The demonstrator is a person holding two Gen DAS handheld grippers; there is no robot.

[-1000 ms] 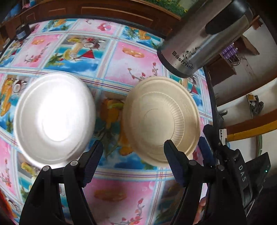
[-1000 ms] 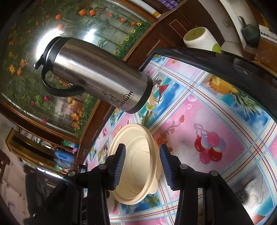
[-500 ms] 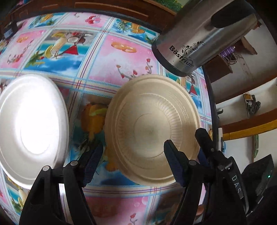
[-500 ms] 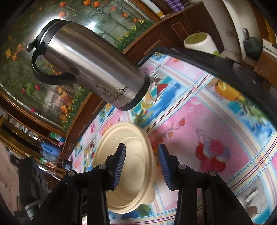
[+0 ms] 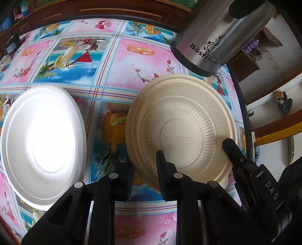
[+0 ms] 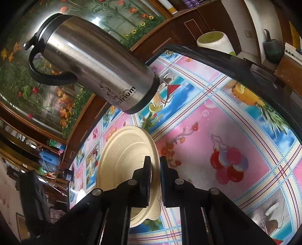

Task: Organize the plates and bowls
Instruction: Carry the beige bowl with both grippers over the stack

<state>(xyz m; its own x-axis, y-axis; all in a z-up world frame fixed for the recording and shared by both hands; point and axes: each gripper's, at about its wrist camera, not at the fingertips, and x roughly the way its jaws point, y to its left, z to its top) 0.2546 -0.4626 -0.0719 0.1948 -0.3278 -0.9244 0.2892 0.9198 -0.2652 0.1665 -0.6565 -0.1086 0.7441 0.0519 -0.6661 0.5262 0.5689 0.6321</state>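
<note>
A cream plate [image 5: 181, 130] shows fine radial ribs and a key-fret band pressed into its rim. At its nine o'clock lies a plain white plate [image 5: 42, 143]. The tablecloth [image 5: 124, 56] is a grid of pink and blue squares printed with fruit, flowers, drinks and balloons. At one o'clock stands a brushed silver flask [image 5: 219, 35] with black trim and black scrollwork lettering.

A steel Bestrium thermos jug [image 6: 90, 69] with a black handle stands near the far edge of the table's fruit-patterned oilcloth [image 5: 132, 62]. Beyond the table's edge stand a white jar [image 6: 217, 42] and wooden cabinets [image 5: 113, 9].
</note>
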